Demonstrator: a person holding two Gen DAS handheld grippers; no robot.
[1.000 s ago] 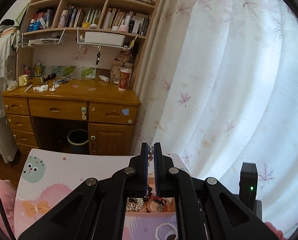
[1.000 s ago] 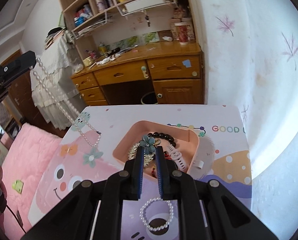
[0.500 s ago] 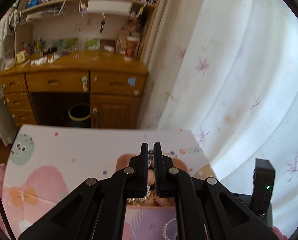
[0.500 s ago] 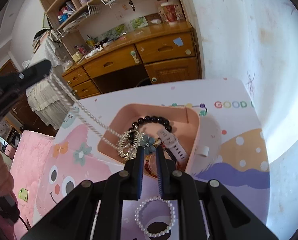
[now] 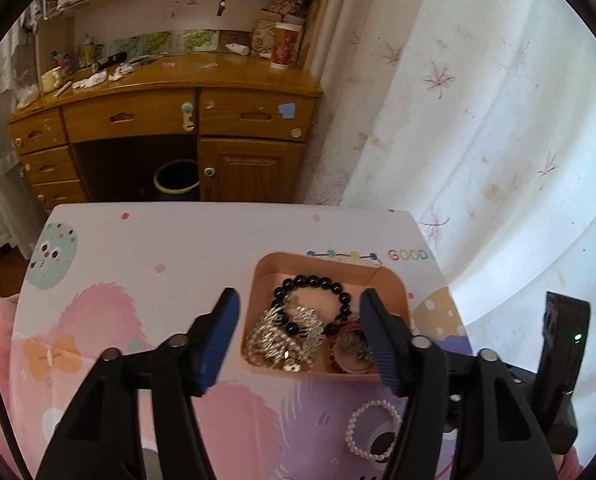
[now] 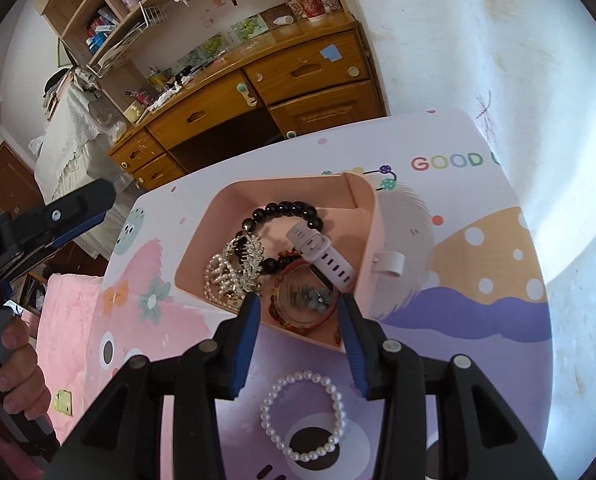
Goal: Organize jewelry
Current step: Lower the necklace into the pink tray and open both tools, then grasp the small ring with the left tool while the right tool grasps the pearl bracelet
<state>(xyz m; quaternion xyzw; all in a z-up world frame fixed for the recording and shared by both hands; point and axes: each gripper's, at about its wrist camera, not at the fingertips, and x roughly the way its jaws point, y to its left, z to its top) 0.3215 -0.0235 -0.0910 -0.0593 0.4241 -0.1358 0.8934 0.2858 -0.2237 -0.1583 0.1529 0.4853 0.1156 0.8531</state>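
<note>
Both claws hang spread wide and empty over the pink tray (image 6: 367, 216), which suggests each has just let go of a piece. The left claw (image 5: 299, 314) straddles the tray; the right claw (image 6: 298, 312) sits at its 6 o'clock edge. Black beads (image 6: 286, 210), a watch (image 6: 323, 256) and pearls are heaped inside. 1 pearl bracelet (image 6: 303, 416) lies outside, probably next.

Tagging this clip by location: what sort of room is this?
Likely a bedroom or study: a wooden desk with bookshelves above, floral curtains, and a cartoon-print table.
</note>
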